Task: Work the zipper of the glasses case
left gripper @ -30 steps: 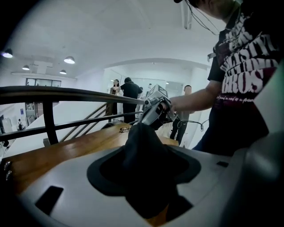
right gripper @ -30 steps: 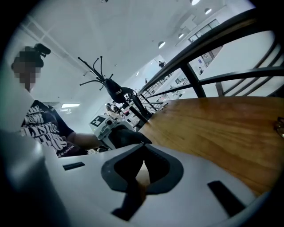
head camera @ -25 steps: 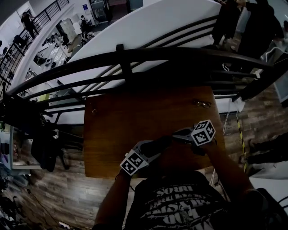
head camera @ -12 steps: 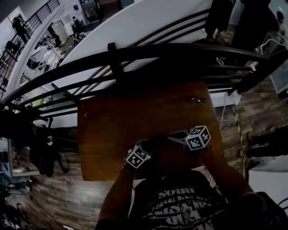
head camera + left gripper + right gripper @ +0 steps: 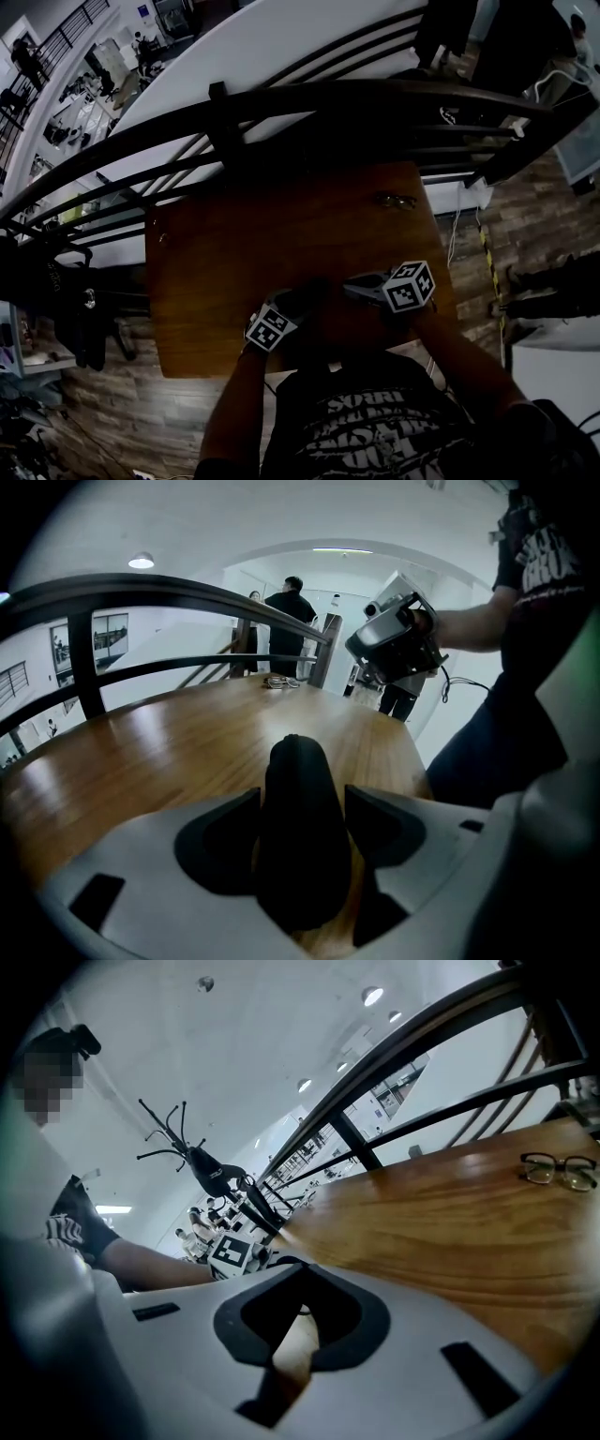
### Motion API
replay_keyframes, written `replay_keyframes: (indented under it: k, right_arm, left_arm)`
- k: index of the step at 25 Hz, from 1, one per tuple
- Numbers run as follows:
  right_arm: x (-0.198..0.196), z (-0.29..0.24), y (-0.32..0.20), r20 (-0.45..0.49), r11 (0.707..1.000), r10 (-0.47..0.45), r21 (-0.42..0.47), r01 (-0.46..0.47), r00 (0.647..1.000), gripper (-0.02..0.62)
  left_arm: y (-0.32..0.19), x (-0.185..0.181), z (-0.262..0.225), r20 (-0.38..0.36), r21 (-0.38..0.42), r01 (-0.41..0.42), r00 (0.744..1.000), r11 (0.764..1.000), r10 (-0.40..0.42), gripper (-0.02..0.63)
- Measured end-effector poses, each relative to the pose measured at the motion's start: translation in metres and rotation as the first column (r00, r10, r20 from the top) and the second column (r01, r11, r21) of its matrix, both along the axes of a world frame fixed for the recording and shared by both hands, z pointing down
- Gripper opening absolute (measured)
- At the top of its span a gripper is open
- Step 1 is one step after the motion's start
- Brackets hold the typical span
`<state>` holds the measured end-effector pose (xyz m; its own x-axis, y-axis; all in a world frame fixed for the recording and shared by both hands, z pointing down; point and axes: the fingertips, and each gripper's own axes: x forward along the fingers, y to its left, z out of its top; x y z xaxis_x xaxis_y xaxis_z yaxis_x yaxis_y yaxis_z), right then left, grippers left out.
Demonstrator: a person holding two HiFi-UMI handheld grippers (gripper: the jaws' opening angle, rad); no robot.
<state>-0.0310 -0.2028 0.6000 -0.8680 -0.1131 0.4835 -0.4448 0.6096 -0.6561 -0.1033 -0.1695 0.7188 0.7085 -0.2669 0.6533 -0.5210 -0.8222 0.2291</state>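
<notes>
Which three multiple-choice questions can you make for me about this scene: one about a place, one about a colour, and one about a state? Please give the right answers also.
1. Where on the table do the glasses lie?
A) near its far right corner
B) at its near left corner
C) between the two grippers

2. What colour is the glasses case?
A) white
B) black
C) red

3. How do the jaws of the right gripper stand?
A) wide apart
B) closed on the glasses
C) together

Answers:
1 A: the head view shows them alone near the far right corner, away from both grippers.
2 B: the left gripper view shows it black between the jaws of the left gripper.
3 C: the right gripper view shows the jaw tips meeting.
</notes>
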Motion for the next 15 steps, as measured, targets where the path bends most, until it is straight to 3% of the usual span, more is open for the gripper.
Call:
replay_keyframes:
  k: [6,10,12,15]
  right_arm:
    - [0.009,-0.007,-0.007,0.010,1.000,-0.010,0.021,0.010,1.000,0.000]
    - [0.011,-0.021,-0.013,-0.011,0.995,-0.017,0.099,0.018,1.000,0.000]
    - [0.016,-0.032,-0.020,-0.029,0.987,-0.001,0.163,0.005,1.000,0.000]
    - [0.021,-0.054,-0.027,-0.053,0.953,0.045,0.303,-0.027,0.998,0.000]
  left_arm:
    - [-0.010,-0.010,-0.023,-0.005,0.050,0.056,0.998,0.997,-0.055,0.282]
    - [-0.013,-0.029,-0.059,-0.080,0.104,0.165,0.984,0.981,-0.157,0.284]
    - [-0.017,-0.038,-0.084,-0.138,0.132,0.250,0.963,0.959,-0.232,0.283]
    - [-0.021,-0.053,-0.124,-0.219,0.165,0.398,0.907,0.902,-0.360,0.282]
